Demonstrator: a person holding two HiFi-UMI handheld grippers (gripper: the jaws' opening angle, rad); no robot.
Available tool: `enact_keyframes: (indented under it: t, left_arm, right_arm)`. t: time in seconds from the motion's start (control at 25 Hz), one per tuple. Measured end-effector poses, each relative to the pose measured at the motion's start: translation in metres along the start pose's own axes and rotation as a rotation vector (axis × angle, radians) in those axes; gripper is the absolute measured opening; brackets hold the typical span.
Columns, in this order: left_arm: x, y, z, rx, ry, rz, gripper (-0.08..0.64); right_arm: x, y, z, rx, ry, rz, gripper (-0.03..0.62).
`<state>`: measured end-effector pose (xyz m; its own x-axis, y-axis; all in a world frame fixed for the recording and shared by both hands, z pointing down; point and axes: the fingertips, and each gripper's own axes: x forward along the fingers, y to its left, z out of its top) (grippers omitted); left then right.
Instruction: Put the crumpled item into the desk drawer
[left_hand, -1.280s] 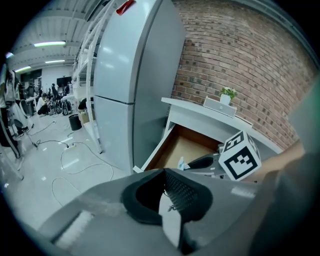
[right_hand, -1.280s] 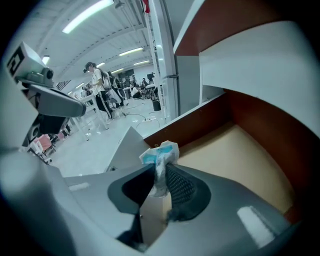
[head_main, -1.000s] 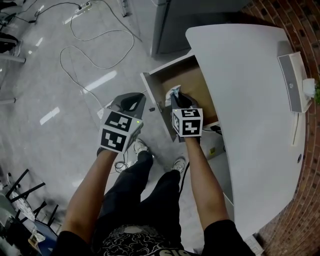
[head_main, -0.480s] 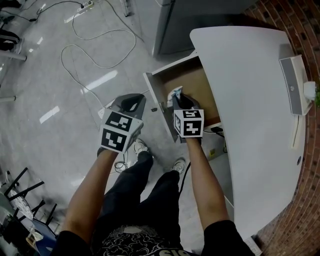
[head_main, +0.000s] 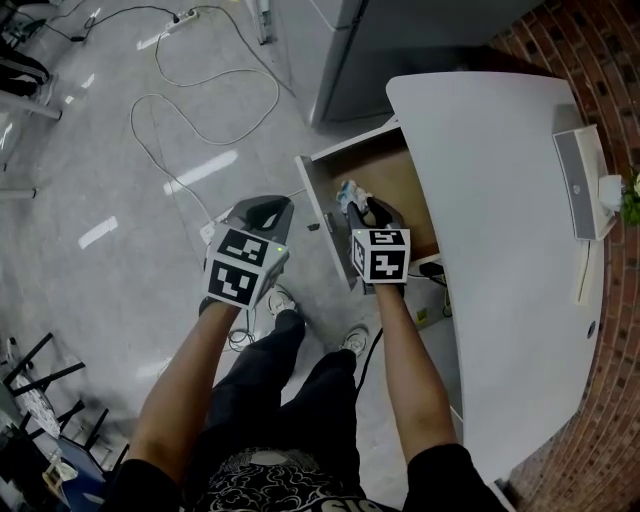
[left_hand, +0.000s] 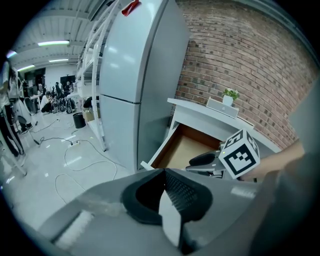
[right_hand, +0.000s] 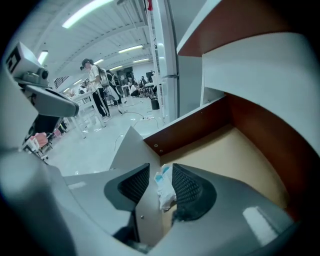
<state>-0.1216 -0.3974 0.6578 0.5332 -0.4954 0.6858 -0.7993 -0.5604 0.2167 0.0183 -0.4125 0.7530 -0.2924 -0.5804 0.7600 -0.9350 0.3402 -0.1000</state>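
Right tongs inside open drawer, centre frame, pads opening. Crumpled item between them, white-blue, over the drawer floor. Left tongs pressed together, empty, left of drawer front. Table at right.

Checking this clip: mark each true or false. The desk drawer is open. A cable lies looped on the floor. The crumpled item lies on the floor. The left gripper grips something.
1. The desk drawer is open. True.
2. A cable lies looped on the floor. True.
3. The crumpled item lies on the floor. False: it is between the fingers of the right gripper, which are opening, at the open drawer.
4. The left gripper grips something. False: its fingers are together with nothing between them, out to the side of the drawer.
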Motion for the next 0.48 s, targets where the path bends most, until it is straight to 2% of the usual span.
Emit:
enact_keyframes:
  t: [0.48]
  left_arm:
    - [-0.056, 0.016, 0.047, -0.045, -0.095, 0.055, 0.002]
  right_arm:
    - [-0.047, 0.031, 0.074, -0.037, -0.067, 0.042, 0.143]
